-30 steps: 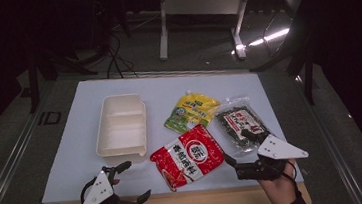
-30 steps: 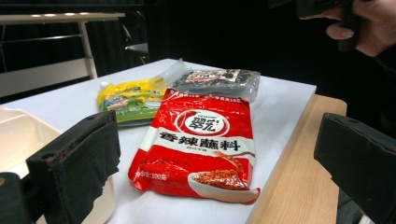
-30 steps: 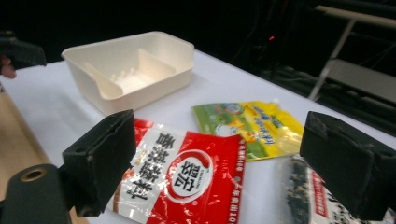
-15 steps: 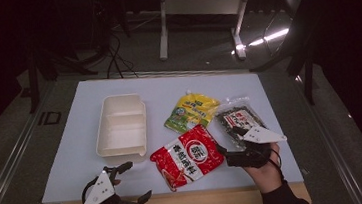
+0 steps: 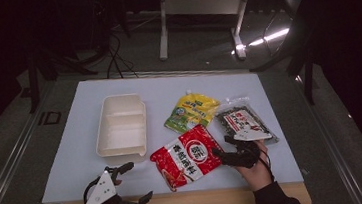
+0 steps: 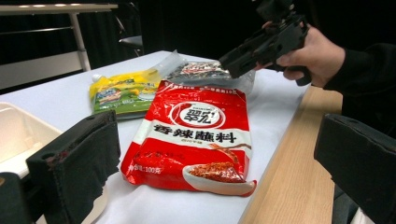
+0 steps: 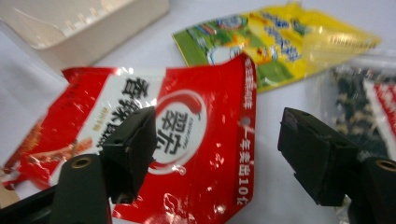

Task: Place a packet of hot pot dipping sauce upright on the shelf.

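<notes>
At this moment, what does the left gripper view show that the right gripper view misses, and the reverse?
The left gripper view alone shows the wooden table edge, the person's hand holding the right hand-held gripper over the packs, and the red pack's lower part with its bowl picture. The right gripper view alone shows the red pack's sealed edge strip up close, between that gripper's own parted jaws, which have just been closing without pressing on it. Both share the red pack, the yellow-green pouch, the dark clear bag and the white tray.
</notes>
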